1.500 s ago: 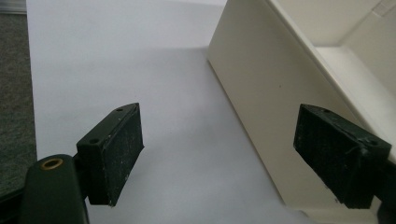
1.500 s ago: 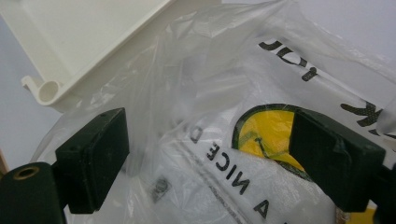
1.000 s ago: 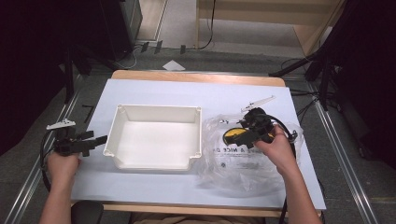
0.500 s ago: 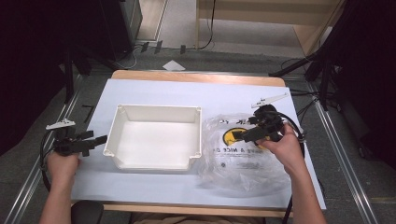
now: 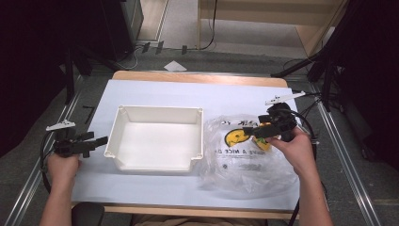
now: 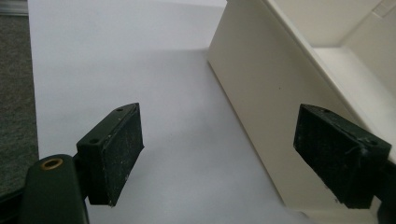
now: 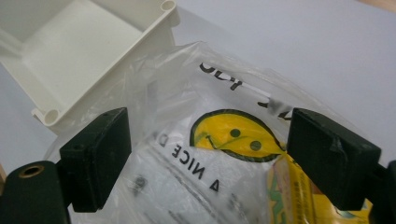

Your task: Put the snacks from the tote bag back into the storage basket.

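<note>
A white tray [image 5: 157, 141] was seen at the centre of the high view on the worktop [image 5: 141, 92], with a clear smiley-printed bag [image 5: 244, 153] touching its right side. The left hand-held gripper [image 5: 96, 141] was held open at centre left, beside the tray. The right hand-held gripper [image 5: 249, 131] was held open over the bag, right of centre.

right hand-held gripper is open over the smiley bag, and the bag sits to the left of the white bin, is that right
Not quite. The right hand-held gripper is open over the smiley bag, but the bag lies to the right of the white bin, its edge up against the bin's right wall. The high view shows this.
</note>
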Motion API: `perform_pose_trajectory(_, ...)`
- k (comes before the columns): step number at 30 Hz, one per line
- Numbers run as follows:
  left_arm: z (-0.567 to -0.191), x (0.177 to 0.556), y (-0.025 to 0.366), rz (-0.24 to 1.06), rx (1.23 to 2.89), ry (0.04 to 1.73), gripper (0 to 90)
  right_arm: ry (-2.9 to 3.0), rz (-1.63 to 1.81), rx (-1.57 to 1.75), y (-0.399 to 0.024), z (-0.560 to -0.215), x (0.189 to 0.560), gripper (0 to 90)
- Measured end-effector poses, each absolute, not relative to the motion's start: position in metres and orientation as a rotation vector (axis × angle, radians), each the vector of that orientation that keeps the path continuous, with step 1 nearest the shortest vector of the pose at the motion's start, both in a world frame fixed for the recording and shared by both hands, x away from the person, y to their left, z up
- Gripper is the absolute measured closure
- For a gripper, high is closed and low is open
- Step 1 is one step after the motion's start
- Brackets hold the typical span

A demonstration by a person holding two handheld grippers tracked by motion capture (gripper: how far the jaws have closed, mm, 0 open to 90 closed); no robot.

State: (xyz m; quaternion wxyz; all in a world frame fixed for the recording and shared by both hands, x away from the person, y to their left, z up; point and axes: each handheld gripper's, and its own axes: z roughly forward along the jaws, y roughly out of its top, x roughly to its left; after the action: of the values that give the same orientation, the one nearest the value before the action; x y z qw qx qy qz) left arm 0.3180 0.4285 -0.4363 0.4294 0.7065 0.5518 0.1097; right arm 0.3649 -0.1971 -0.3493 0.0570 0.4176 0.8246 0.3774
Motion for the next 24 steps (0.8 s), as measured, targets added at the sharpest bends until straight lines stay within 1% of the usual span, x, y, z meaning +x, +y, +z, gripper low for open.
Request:
perform_pose_trajectory(3, -0.436, 0.318, 0.429, 0.273, 1.764, 1.377, 16.8, 2.498, 1.124, 1.258, -0.201, -0.347, 0.363, 14.0)
perform_pose_trajectory(6, -0.436, 0.318, 0.428, 0.274, 1.765, 1.377, 16.8, 2.478, 1.129, 1.264, -0.208, -0.344, 0.361, 15.7)
perform_pose_trajectory(13, -0.436, 0.318, 0.428, 0.274, 1.764, 1.376, 16.8, 2.422, 1.119, 1.271, -0.222, -0.341, 0.359, 35.0)
perform_pose_trajectory(15, -0.436, 0.318, 0.428, 0.273, 1.766, 1.376, 16.8, 2.418, 1.119, 1.263, -0.223, -0.341, 0.358, 36.7)
perform_pose_trajectory(17, -0.436, 0.318, 0.428, 0.273, 1.767, 1.376, 16.8, 2.411, 1.086, 1.244, -0.227, -0.343, 0.357, 44.0)
perform_pose_trajectory(21, -0.436, 0.318, 0.428, 0.275, 1.766, 1.376, 16.8, 2.427, 1.062, 1.306, -0.231, -0.345, 0.358, 44.5)
perform_pose_trajectory(24, -0.436, 0.318, 0.428, 0.275, 1.766, 1.377, 16.8, 2.426, 1.052, 1.330, -0.235, -0.347, 0.360, 46.6)
